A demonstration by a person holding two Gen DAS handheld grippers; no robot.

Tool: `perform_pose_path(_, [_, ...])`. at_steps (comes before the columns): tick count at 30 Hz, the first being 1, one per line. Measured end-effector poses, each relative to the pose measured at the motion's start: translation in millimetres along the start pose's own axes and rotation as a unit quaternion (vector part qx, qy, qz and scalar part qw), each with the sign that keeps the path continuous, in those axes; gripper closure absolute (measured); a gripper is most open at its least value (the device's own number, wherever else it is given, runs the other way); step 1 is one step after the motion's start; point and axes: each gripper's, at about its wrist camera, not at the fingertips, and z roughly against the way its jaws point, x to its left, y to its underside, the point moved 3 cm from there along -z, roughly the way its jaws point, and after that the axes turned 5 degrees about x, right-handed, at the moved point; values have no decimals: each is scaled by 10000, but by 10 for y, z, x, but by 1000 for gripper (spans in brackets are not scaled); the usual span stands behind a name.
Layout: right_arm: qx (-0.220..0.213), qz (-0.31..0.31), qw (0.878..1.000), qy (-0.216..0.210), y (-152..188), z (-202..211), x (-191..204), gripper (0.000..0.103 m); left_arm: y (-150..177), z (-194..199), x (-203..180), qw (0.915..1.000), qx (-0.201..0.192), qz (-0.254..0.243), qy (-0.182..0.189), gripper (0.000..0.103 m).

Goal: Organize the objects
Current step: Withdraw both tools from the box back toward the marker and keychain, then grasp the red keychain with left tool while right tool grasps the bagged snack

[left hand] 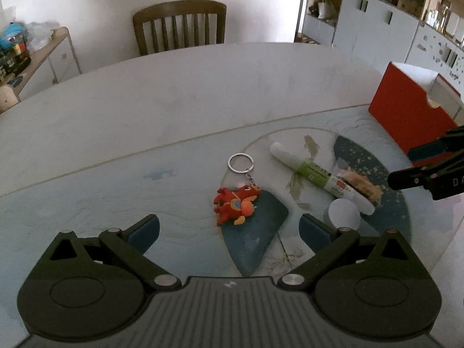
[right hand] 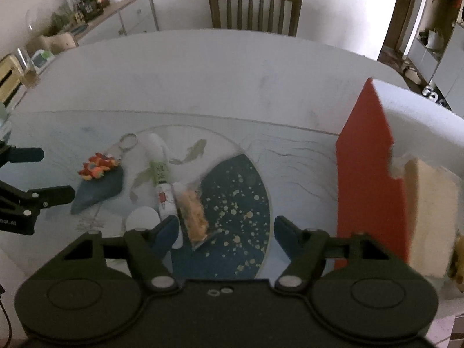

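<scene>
The left gripper (left hand: 229, 229) is held with its jaws wide apart and nothing between them, above the table mat, with the keychain lying just ahead of its blue pads. The right gripper (right hand: 226, 229) is likewise seen with its jaws parted and nothing clamped; its left pad lies close to the lower end of the tube and the snack packet, though contact cannot be made out. The objects are laid on a pale round table (left hand: 174, 92) covered by a printed mat (left hand: 116, 191) with dark blue shapes and fish drawings. A wooden slatted chair (left hand: 179, 26) is placed at the far edge, a low cabinet (right hand: 127, 20) cluttered with toys stands against the wall, and white cupboards (left hand: 377, 23) are seen to the right. A red and white box (right hand: 368, 179) is set at the right of the mat. The red dragon keychain (left hand: 235, 204) with its metal ring (left hand: 240, 162) lies left of a white and green tube (left hand: 313, 174), beside which a clear packet of brown snack (right hand: 192, 214) and a white round lid (left hand: 343, 213) are found.
</scene>
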Motion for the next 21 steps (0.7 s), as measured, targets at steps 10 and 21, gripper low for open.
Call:
perform_pose_path(10, [295, 84, 9995, -39, -47, -307, 29, 42, -62, -314, 65, 9997, 192, 148, 36, 0])
perform_pose_path(21, [320, 220, 9992, -45, -139, -455, 83, 55, -115, -462, 35, 9998, 187, 57, 22, 0])
